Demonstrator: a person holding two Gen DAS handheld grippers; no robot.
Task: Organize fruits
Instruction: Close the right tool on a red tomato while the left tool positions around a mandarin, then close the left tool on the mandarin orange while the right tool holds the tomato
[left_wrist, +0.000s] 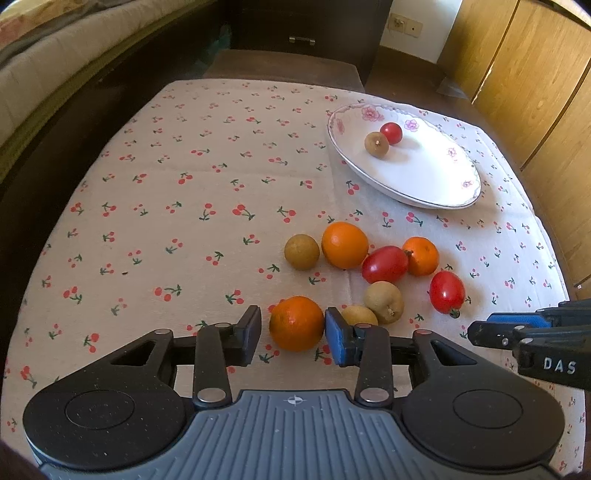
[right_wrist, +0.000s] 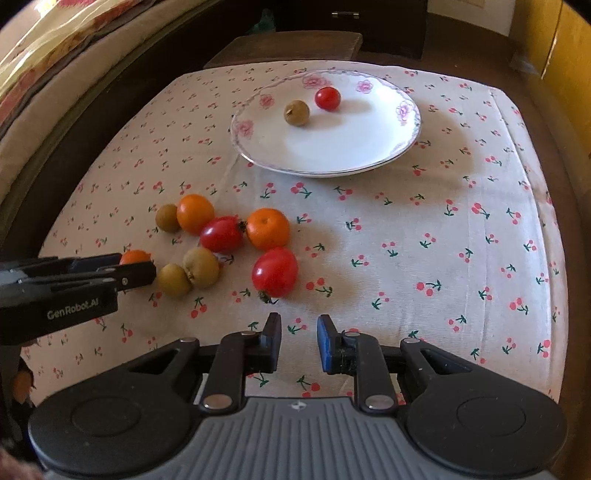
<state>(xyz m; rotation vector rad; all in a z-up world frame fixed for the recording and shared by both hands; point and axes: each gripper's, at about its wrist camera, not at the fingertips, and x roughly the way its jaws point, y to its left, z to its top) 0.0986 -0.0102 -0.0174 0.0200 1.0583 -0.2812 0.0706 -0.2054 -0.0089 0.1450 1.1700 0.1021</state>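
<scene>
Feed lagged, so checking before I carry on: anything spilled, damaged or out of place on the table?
Nothing spilled or damaged. The white floral-rimmed plate sits flat holding one small red tomato and one brown round fruit; the other fruits lie loose on the cherry-print tablecloth.

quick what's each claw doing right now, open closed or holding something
Left claw: open around the nearest orange on the tablecloth, fingers on either side, not clamped yet.
Right claw: open, holding nothing, above bare tablecloth.
</scene>
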